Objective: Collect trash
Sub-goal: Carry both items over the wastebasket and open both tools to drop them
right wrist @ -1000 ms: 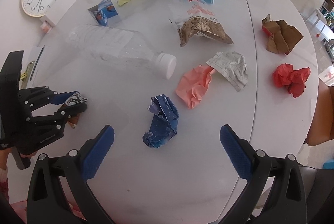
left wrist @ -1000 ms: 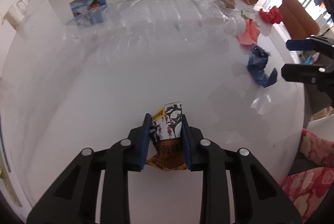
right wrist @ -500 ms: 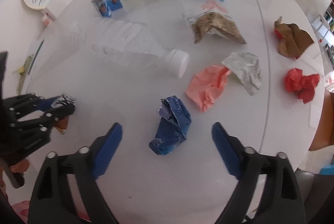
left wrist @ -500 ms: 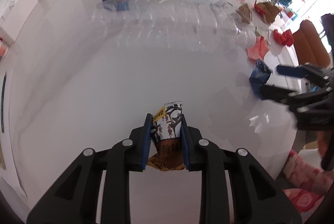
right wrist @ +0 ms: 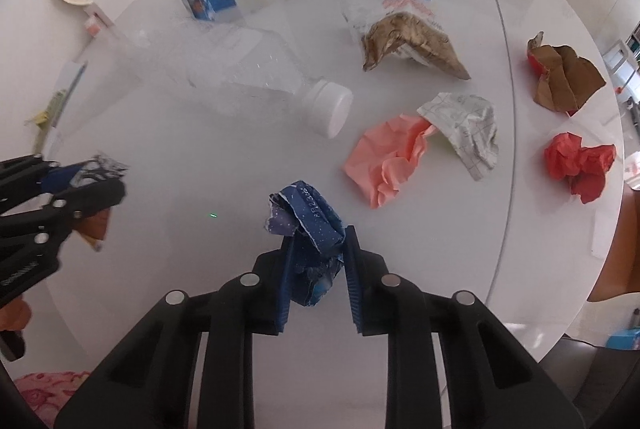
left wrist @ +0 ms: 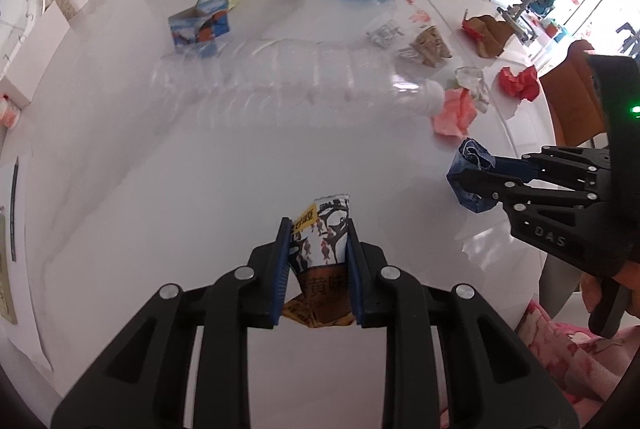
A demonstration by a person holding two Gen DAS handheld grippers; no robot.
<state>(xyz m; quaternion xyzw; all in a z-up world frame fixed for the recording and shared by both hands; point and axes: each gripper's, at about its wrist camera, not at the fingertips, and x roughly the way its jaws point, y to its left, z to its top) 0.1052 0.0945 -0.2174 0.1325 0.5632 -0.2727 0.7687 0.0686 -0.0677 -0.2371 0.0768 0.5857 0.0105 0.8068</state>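
White and glossy, the round tabletop carries scattered litter under both wrist cameras. The left gripper is clamped on a printed snack wrapper with a black-and-white fish pattern and an orange base, which stands upright between the pads. The right gripper has its jaws pressed against a crumpled dark blue foil wrapper, whose long axis runs roughly along the fingers, its loose end poking forward past the tips. Both pieces appear to sit at the near edge of the table, just beside each other's tool.

With both tools loaded, the next move likely means carrying them off to a bin, which no view shows. Of what remains, the crumpled pink paper lies just ahead and right of the right gripper, nearer to it than to the left; the clear plastic bottle with a white cap lies on its side, crosswise ahead of the left gripper.
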